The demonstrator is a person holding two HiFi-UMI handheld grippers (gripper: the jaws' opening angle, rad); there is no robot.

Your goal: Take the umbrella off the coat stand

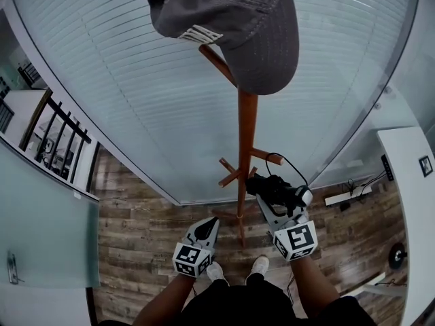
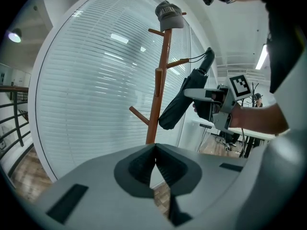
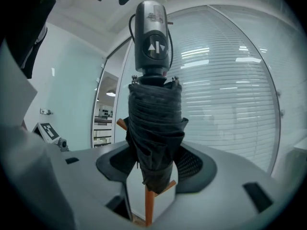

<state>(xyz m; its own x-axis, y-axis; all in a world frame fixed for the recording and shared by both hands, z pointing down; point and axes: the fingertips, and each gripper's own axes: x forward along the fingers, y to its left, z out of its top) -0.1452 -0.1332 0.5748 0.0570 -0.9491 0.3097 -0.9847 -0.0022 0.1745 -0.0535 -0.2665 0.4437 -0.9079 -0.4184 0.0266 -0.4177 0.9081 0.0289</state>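
A brown wooden coat stand [image 1: 246, 141] rises in front of me, with a grey cap [image 1: 231, 26] on its top. My right gripper [image 1: 266, 190] is shut on a black folded umbrella [image 1: 277, 194] just right of the pole. The umbrella's thin cord [image 1: 293, 166] still loops over a side peg [image 1: 270, 158]. In the right gripper view the umbrella [image 3: 156, 128] stands upright between the jaws, its grey handle [image 3: 152, 37] on top. My left gripper [image 1: 208, 225] hangs lower, left of the pole, its jaws shut on nothing [image 2: 154, 153]. From there the umbrella [image 2: 184, 99] slants down beside the stand [image 2: 158, 95].
A curved frosted glass wall [image 1: 136, 100] with blinds stands right behind the stand. The floor [image 1: 136, 250] is wood planks. A white desk [image 1: 411, 182] lies at the right and a black railing [image 1: 61, 128] at the left. My shoes [image 1: 238, 269] are near the stand's base.
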